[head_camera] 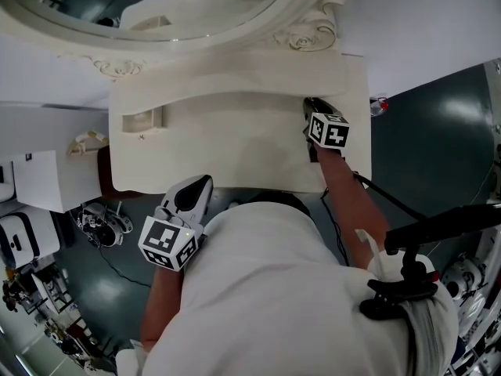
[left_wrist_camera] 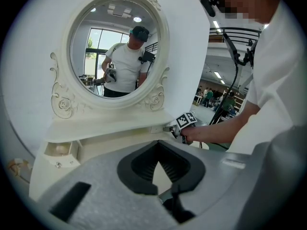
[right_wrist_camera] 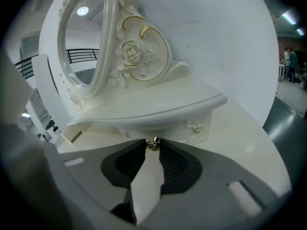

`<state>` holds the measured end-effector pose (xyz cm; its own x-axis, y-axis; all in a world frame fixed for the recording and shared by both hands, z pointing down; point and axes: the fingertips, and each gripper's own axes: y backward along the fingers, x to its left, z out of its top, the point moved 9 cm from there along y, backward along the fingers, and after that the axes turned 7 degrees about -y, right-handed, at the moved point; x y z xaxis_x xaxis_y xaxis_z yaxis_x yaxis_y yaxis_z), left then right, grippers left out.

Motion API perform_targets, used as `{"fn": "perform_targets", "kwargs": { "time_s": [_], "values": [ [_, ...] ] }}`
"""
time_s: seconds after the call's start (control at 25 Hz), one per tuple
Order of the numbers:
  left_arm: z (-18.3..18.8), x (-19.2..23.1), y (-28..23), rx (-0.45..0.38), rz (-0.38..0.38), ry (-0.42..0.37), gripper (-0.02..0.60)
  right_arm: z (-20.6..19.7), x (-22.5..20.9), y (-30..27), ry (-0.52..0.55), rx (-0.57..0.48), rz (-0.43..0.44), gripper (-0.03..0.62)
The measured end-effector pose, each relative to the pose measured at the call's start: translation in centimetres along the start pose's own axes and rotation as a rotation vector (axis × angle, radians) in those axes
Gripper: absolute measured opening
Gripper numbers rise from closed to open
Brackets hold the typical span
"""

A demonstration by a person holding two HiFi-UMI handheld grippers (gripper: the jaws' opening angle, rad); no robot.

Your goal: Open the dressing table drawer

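My right arm reaches forward over the cream dressing table [head_camera: 235,143], bare forearm stretched out, the right gripper [head_camera: 311,106] pointing down at a slant at the table's right end; its jaws are clenched on the small gilt drawer knob [right_wrist_camera: 152,143], which sits pinched right at the tips; that knob belongs to the little drawer [right_wrist_camera: 165,128] tucked under the raised shelf [right_wrist_camera: 158,107], below the mirror's carved rose scroll [right_wrist_camera: 132,51]; my left gripper [head_camera: 200,186] hangs back close to my body at the table's front edge, tilted down too, jaws pressed together on nothing; each gripper carries a cube with black and white square markers [head_camera: 333,131]; at the table's left end another small drawer [left_wrist_camera: 60,150] stands partly pulled out; the oval mirror [left_wrist_camera: 117,49] reflects me in a white T-shirt; behind is a white wall [right_wrist_camera: 230,47], below a dark grey-green floor [head_camera: 438,147] with cables
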<state>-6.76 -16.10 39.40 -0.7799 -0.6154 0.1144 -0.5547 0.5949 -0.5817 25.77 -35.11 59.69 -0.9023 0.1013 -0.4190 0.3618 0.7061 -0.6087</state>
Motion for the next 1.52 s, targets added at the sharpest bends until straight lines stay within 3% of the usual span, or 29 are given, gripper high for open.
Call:
{"fn": "perform_targets", "kwargs": {
  "time_s": [1.52],
  "values": [
    [0.1, -0.6, -0.9, 0.007, -0.054, 0.005, 0.003, -1.9, -1.2, 2.4, 0.007, 0.052, -0.007, 0.092]
  ]
}}
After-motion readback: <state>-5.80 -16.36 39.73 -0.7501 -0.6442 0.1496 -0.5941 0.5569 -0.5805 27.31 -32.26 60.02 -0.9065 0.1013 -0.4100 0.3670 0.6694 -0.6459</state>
